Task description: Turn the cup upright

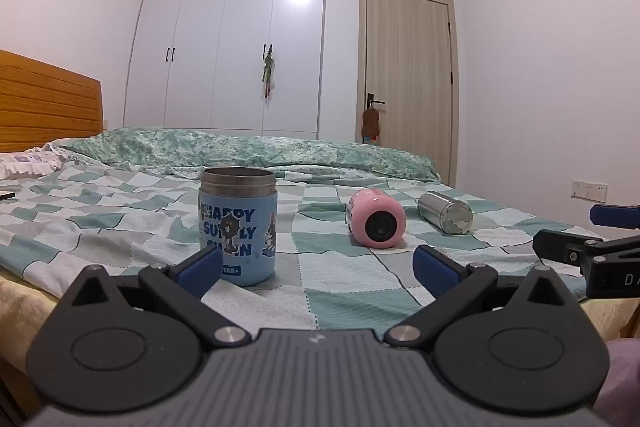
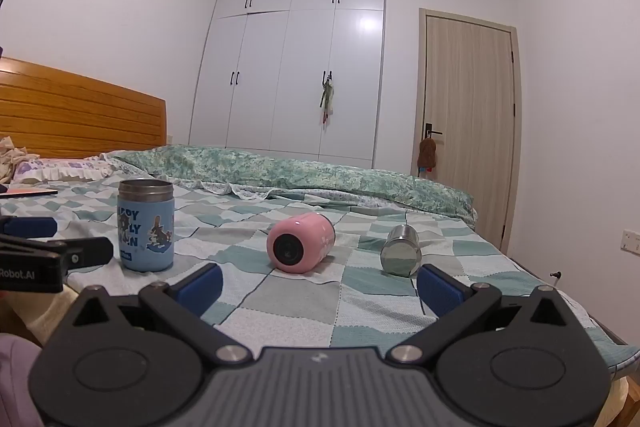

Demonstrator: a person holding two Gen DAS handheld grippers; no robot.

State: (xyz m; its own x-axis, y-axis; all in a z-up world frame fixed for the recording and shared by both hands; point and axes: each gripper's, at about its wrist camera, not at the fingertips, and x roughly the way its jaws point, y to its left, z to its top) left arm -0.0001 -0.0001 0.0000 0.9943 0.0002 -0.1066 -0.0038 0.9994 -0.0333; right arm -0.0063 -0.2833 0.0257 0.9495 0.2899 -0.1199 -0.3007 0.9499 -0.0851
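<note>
Right gripper (image 2: 318, 285) is spread and empty, low at the bed's (image 2: 280, 311) near edge. The pink cup (image 2: 300, 243) lies just ahead, on its side, base toward it, long axis running away. Left gripper (image 1: 316, 273), also spread and empty, faces the upright blue cup (image 1: 238, 225), left of pink. The steel cup (image 2: 401, 255) lies right of pink. Right looks nearer.

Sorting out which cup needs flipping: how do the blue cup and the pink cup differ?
The blue cup stands upright with its steel rim on top; the pink cup lies on its side, base toward the cameras. The blue one shows cartoon print and lettering; the pink one's visible side is mostly plain. Both rest on the checkered bedspread, untouched by either gripper.
</note>
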